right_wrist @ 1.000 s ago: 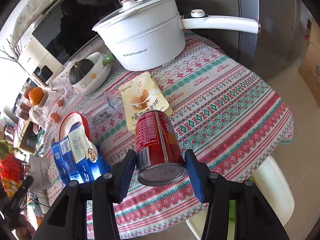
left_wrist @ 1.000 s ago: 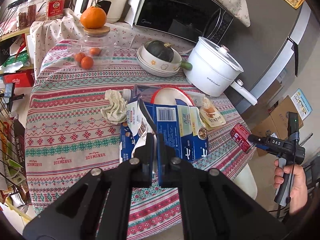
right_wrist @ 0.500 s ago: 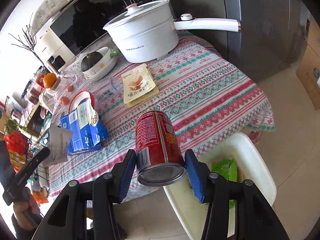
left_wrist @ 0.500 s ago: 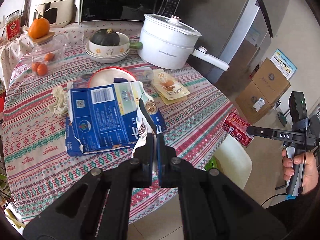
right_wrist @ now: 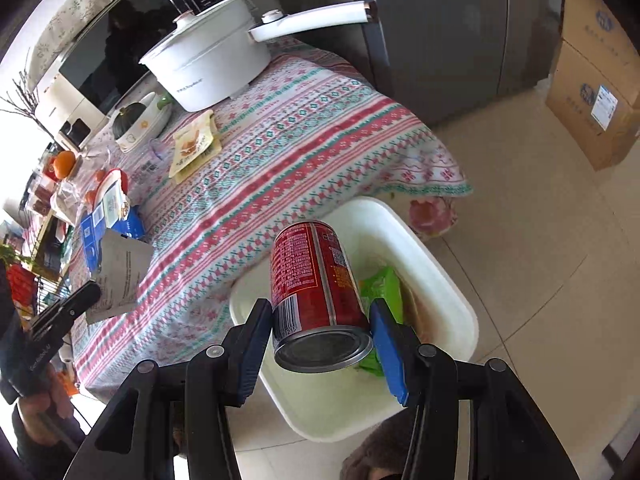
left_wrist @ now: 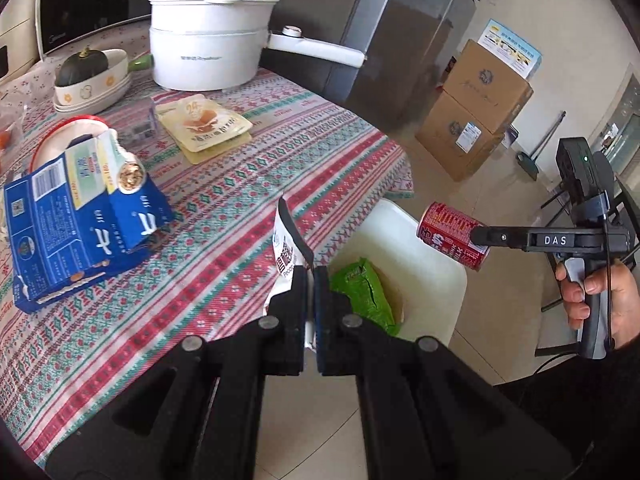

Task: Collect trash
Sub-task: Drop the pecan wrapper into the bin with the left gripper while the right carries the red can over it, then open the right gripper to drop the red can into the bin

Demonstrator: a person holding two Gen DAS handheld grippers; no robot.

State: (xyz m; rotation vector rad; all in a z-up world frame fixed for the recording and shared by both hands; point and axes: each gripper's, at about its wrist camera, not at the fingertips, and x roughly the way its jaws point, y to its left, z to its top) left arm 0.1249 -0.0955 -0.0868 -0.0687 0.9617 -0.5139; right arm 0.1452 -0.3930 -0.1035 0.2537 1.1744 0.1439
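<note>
My right gripper is shut on a red drink can and holds it tilted above a white bin on the floor by the table's edge. A green wrapper lies in that bin. In the left wrist view the can hangs beyond the bin's far rim. My left gripper is shut on a white printed paper wrapper, over the table's edge next to the bin. A torn blue carton and a yellow pouch lie on the patterned tablecloth.
A white electric pot with a long handle stands at the table's back, beside stacked bowls with a dark squash. A grey fridge and stacked cardboard boxes stand beyond. A person's hand grips the right handle.
Both grippers have swung from over the table out to the white bin at its edge, each keeping its load. The blue carton stays on the table.
</note>
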